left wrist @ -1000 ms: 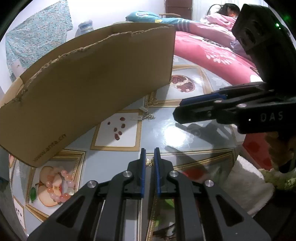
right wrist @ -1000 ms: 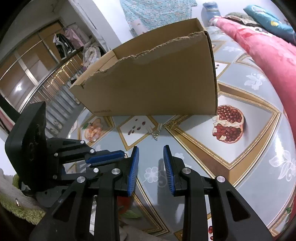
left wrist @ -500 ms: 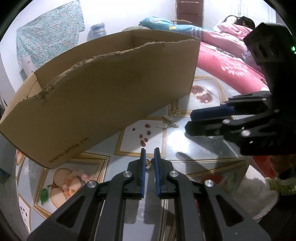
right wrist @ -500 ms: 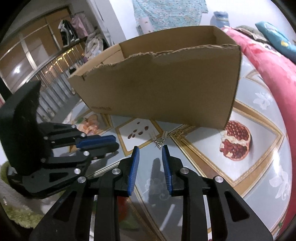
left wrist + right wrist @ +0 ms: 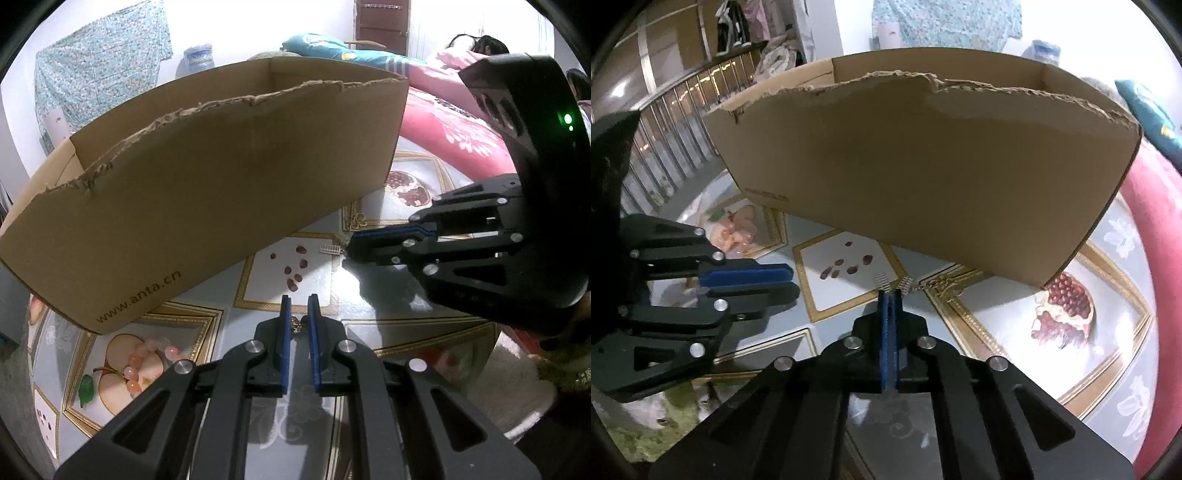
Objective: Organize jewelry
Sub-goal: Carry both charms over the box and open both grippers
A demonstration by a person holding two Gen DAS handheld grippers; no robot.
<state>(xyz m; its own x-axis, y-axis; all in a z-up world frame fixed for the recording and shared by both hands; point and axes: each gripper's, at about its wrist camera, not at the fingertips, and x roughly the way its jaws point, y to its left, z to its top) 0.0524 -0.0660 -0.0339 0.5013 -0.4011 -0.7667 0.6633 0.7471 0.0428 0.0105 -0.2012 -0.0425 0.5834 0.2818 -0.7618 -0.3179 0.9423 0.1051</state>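
Cardboard box (image 5: 221, 184) is the landmark. L gripper (image 5: 299, 314), just below box's front wall, pinches a small gold trinket (image 5: 300, 323) betw. blue pads. R gripper (image 5: 347, 249), right of box, tips at a silver clip (image 5: 328, 249). Pink bead bracelet (image 5: 147, 360) lies under box's left corner.

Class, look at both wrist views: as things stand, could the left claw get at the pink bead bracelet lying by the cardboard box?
Probably not yet. The left claw is shut on a small gold piece, so it has no free grip. The path itself looks clear: the bead bracelet lies uncovered on the table, just in front of the cardboard box.
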